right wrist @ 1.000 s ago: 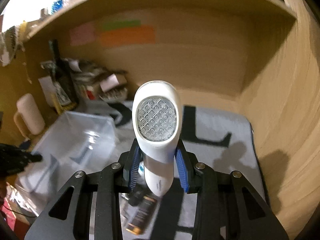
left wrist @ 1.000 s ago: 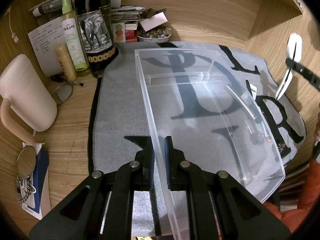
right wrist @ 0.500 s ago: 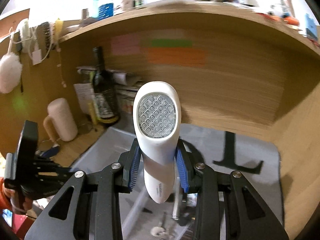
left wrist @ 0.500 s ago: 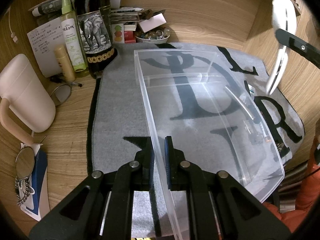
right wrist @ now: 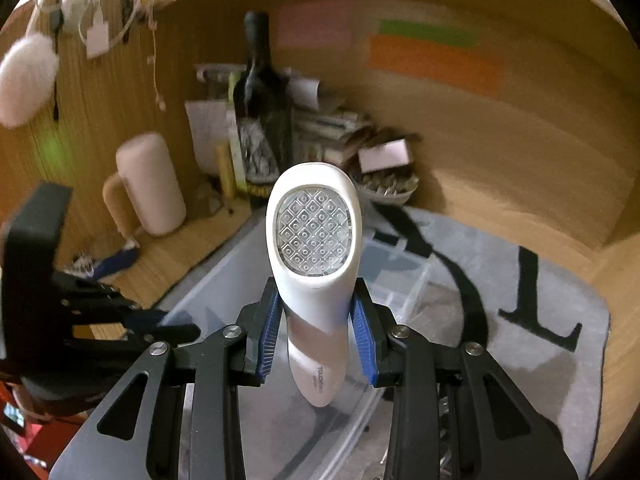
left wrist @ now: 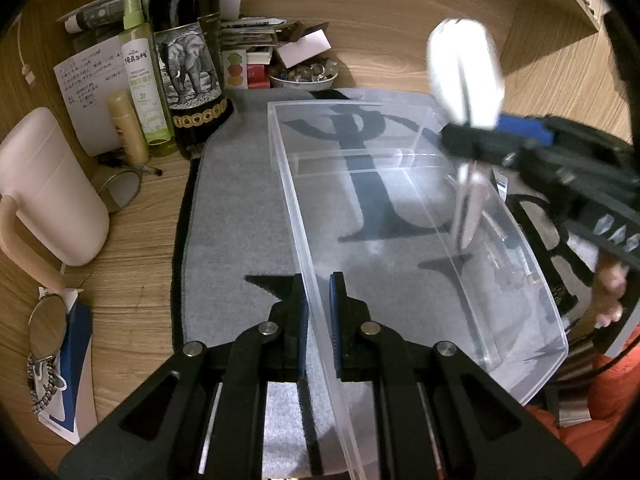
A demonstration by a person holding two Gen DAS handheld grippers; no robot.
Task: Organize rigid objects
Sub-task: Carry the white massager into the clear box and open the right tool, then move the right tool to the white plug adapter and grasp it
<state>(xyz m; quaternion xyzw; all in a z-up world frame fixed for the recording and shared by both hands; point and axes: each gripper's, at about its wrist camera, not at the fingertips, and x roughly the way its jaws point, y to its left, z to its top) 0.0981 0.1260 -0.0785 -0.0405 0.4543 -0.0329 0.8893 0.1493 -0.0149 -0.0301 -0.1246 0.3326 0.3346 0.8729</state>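
Holding the white device (right wrist: 314, 280) clamped in my right gripper (right wrist: 316, 340) above the clear bin (left wrist: 400, 216), whose near wall my left gripper (left wrist: 318, 312) pinches shut, I judge the drop not yet done, with the bin nearly empty.

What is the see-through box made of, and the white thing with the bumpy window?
The box looks like clear hard plastic: the mat's letters show through its glossy walls. The white gadget seems smooth, shiny plastic too, and its patterned window looks like clear moulded plastic, though that's less certain.
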